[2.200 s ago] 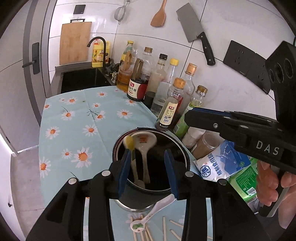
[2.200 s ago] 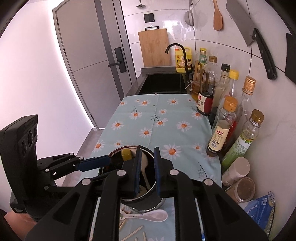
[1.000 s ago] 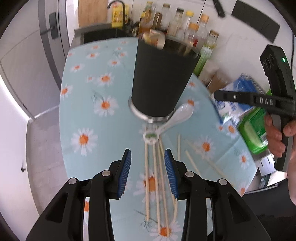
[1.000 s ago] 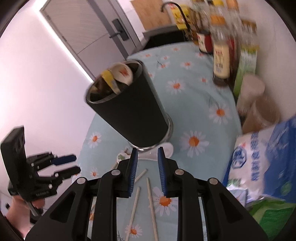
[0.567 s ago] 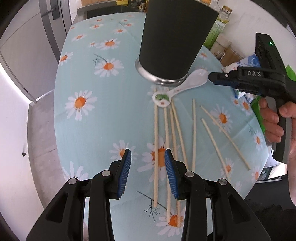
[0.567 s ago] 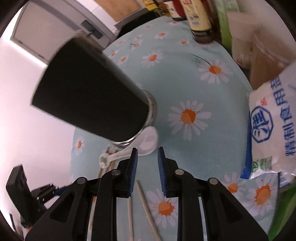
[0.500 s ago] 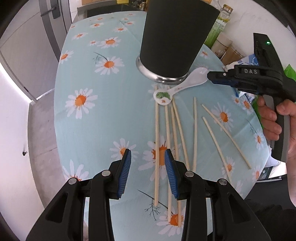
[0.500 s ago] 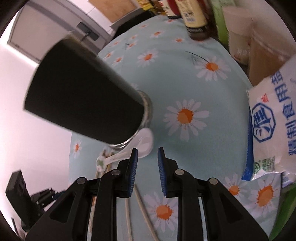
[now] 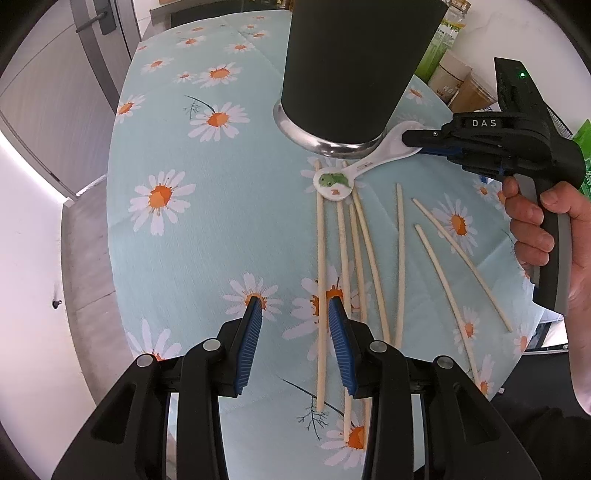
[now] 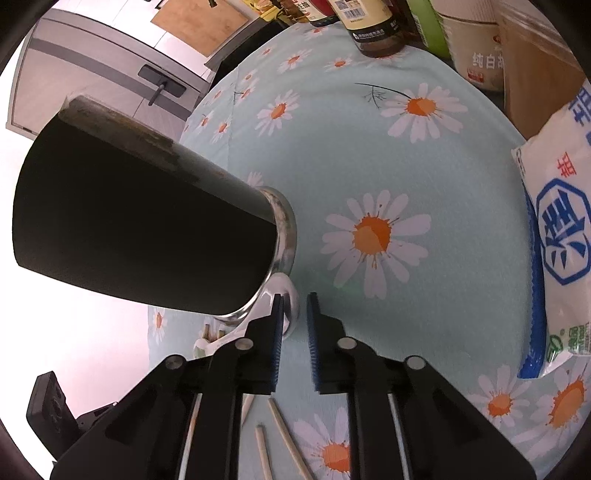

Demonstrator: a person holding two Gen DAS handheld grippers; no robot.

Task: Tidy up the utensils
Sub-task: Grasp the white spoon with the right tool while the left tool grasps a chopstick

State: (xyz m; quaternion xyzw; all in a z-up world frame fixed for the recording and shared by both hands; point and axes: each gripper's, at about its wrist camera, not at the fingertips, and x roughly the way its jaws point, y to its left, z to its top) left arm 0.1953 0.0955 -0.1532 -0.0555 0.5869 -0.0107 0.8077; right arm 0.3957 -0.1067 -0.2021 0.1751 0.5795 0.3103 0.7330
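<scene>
A white ceramic spoon (image 9: 369, 164) with a green frog print lies against the base of the black utensil cup (image 9: 354, 62). Several pale chopsticks (image 9: 399, 258) are spread on the daisy cloth in front of it. My right gripper (image 10: 295, 306) is at the spoon's bowl (image 10: 288, 291). Its jaws are closing, with the bowl's rim between them and a sliver of cloth still showing beside the right pad. From the left wrist view the right gripper (image 9: 413, 142) reaches in from the right. My left gripper (image 9: 294, 310) stands open low over the chopsticks, one stick lying under its gap.
A white and blue salt bag (image 10: 554, 240) lies to the right, with sauce bottles (image 10: 369, 22) and jars (image 9: 454, 77) behind the cup (image 10: 140, 229). The cloth's edge drops off to the left toward a grey door (image 9: 99, 22). A hand (image 9: 535, 229) holds the right gripper.
Both grippers have come down from above the cup to the cloth. The right one rolled, reached the spoon's bowl and narrowed its jaws. The left one settled over the chopsticks.
</scene>
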